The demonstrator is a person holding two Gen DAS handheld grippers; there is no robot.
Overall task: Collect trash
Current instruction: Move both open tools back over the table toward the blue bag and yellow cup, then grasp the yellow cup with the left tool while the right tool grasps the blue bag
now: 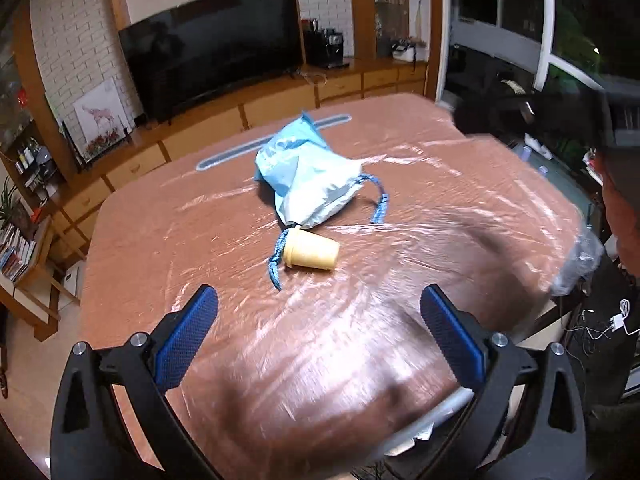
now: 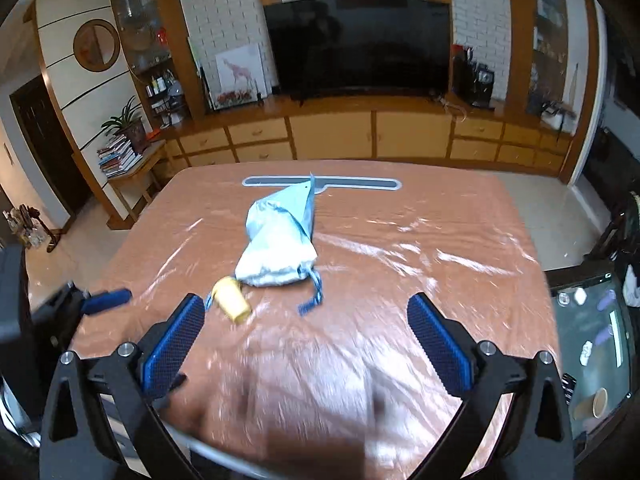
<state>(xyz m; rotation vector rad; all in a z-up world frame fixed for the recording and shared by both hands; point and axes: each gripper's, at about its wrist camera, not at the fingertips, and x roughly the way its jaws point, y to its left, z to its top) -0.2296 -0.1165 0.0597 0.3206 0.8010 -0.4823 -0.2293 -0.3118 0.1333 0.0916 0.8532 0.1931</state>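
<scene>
Trash is not yet gathered, as far as I can judge: a yellow plastic cup (image 1: 311,254) lies on its side on the table (image 1: 460,208), outside the pale blue drawstring bag (image 1: 306,178) that slumps near the middle of the tabletop. The cup sits just beside the bag's cinched mouth, at about seven o'clock from it in the right wrist view, resting against one blue cord (image 1: 275,266), while the other cord (image 1: 380,202) trails off at five o'clock. Whether the bag already holds anything I cannot tell; it looks crumpled and fairly flat. Both tools hang over the near edge of the table, well apart from the cup. The left gripper (image 1: 319,334) has its jaws spread wide with nothing between them, and the right gripper (image 2: 305,338) stands equally wide and empty. What is left, I reckon, is to open the bag, get the cup inside and pull the cords. A clear plastic sheet (image 1: 400,320) covers the whole tabletop, wrinkled and shiny, and it could snag or slide under a finger. A long grey slot (image 2: 362,182) runs across the table at twelve o'clock behind the bag. Beyond it a television (image 2: 358,42) stands on a wooden cabinet (image 2: 332,134). Nothing stands between the grippers and the cup.
</scene>
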